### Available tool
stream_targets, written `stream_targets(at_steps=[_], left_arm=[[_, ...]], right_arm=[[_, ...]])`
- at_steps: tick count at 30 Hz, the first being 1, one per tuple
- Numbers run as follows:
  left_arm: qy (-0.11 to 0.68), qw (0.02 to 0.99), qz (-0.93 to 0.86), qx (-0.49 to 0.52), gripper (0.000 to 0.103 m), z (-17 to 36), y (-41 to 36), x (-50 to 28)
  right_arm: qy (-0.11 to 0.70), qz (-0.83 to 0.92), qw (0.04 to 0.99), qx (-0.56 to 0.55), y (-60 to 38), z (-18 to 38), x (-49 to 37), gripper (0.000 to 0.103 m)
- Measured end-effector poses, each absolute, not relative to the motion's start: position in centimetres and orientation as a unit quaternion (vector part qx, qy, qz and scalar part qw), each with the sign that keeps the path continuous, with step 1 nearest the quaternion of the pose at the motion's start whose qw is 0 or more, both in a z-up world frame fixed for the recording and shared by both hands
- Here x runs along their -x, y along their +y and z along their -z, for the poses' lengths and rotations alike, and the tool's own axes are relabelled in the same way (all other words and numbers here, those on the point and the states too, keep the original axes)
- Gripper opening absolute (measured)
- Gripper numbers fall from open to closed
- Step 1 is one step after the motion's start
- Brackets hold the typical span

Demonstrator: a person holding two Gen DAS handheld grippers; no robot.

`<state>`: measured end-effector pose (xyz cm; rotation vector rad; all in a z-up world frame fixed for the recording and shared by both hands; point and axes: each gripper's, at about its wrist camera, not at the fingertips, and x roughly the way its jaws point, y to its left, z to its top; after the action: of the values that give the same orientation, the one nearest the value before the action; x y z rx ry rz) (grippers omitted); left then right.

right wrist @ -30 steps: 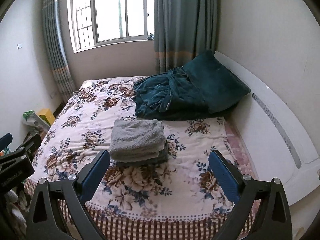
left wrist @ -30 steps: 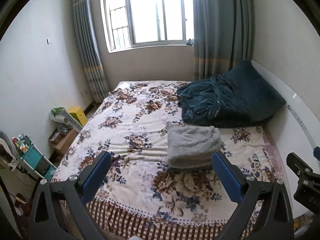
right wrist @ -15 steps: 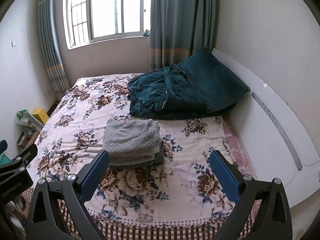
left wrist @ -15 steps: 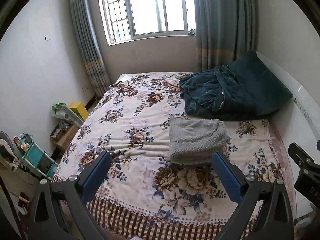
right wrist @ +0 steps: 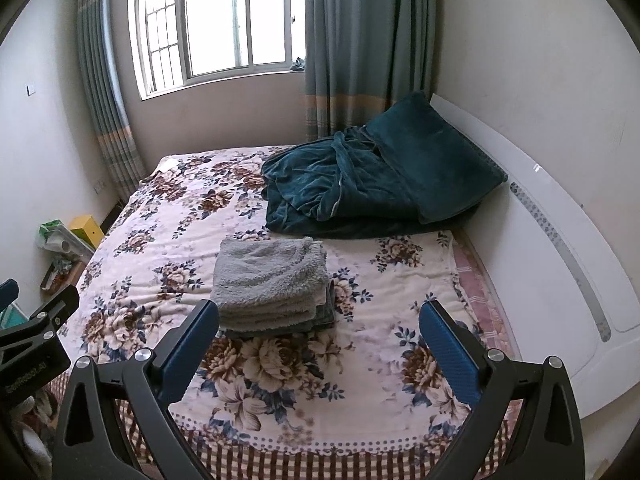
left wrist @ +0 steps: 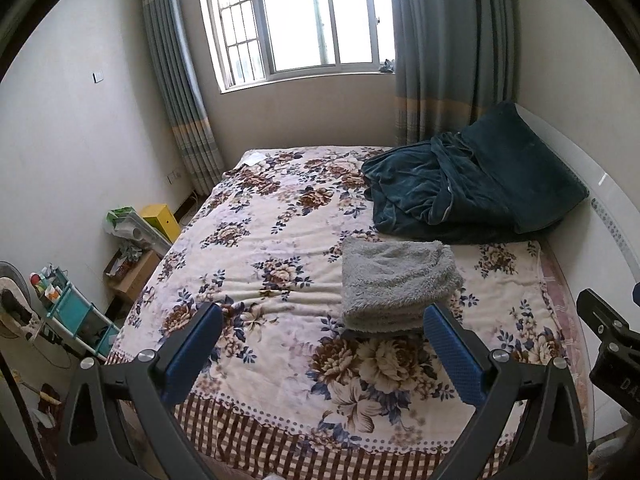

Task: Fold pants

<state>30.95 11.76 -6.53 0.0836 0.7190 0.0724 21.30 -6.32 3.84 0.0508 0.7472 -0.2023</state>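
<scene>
one grey fleecy pants (left wrist: 394, 278) lie folded in a squat stack on the bed (left wrist: 280, 224), right of the middle, near the foot edge. from the right wrist view a darker layer shows under the stack, possibly a second garment, but it is too hidden to tell. two grippers are in view: the left gripper (left wrist: 322, 350) and the right gripper (right wrist: 318, 346), both with jaws spread wide and holding nothing, both back from the foot of the bed and clear of the pants. since a second ago both cameras have tilted a little, so the bed sits lower in view; the stack itself has not shifted. one dark teal blanket (left wrist: 452, 196) is heaped by the headboard (right wrist: 560, 240), just behind the pants. two curtains flank one window (left wrist: 304, 20).
</scene>
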Motion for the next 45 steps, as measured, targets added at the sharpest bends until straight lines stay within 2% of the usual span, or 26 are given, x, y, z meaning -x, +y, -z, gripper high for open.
stream_targets(at_steps=[45], left_arm=[[0.344, 0.938, -0.043, -0.025, 0.103, 5.9, 11.0, -29.0]], right_arm=[[0.372, 0.079, 0.925, -0.023, -6.2, -3.3, -20.9, 0.102]])
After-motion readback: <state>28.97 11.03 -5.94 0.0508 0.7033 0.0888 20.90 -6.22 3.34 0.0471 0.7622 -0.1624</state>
